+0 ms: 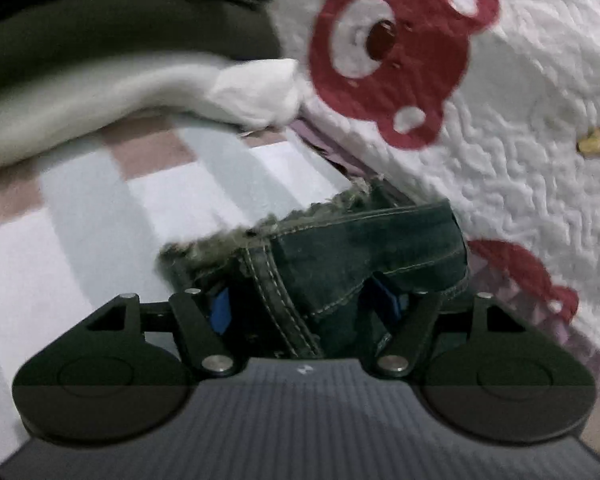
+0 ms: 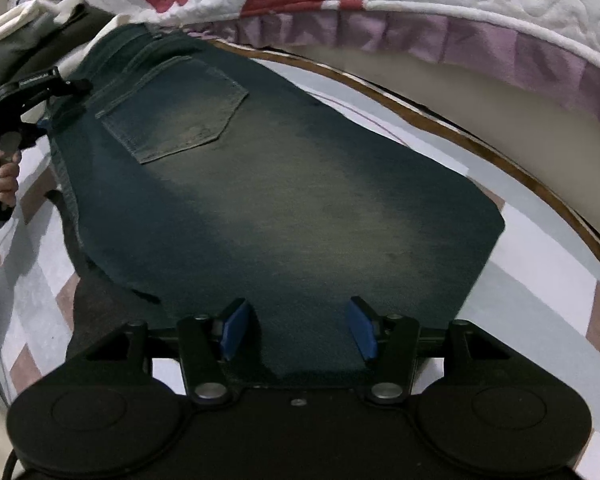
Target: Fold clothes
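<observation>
Dark faded jeans lie folded flat on a checked sheet, back pocket up. My right gripper is open just above the near edge of the jeans, blue pads apart and holding nothing. My left gripper is shut on a frayed hem of the jeans, bunched between its blue pads. The left gripper also shows in the right wrist view, at the far left by the waistband, with the person's fingers on its handle.
A white quilt with red bear prints lies to the right and behind, with a purple ruffle. A white and dark green pile of fabric lies at the left. A curved brown rim runs under the quilt.
</observation>
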A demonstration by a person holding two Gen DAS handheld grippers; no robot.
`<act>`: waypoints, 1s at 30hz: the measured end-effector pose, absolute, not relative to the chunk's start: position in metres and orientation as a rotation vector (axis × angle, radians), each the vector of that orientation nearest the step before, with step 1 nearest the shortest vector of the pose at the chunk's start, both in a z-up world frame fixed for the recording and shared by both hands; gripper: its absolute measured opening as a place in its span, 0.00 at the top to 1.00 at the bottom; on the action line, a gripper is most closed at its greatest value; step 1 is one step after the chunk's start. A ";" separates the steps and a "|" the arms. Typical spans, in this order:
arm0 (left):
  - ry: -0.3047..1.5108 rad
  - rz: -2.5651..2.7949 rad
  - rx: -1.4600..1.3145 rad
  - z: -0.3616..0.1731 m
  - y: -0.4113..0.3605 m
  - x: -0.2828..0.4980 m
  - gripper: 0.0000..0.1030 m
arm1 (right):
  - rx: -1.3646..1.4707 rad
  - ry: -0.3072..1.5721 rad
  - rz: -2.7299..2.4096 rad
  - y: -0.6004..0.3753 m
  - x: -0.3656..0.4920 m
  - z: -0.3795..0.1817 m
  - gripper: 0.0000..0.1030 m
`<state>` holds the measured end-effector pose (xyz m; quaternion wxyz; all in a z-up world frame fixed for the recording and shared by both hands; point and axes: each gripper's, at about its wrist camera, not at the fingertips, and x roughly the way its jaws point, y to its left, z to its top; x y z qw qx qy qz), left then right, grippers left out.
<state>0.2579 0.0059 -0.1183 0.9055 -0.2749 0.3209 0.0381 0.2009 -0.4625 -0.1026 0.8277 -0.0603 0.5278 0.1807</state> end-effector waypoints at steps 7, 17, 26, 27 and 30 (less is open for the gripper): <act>0.625 0.003 0.103 -0.071 -0.075 0.268 0.84 | -0.127 1.090 0.380 -0.462 0.202 -0.109 0.38; 0.384 0.102 0.281 0.004 -0.075 0.276 0.84 | -0.137 0.867 0.358 -0.452 0.191 -0.085 0.36; 0.722 0.191 -0.074 -0.127 0.000 0.261 0.48 | -0.046 1.039 0.256 -0.479 0.208 -0.112 0.36; 0.710 0.196 -0.116 -0.128 0.001 0.253 0.47 | -0.014 1.049 0.248 -0.483 0.210 -0.110 0.36; 0.674 0.187 -0.210 -0.122 -0.008 0.224 0.47 | 0.115 1.087 0.205 -0.504 0.213 -0.111 0.36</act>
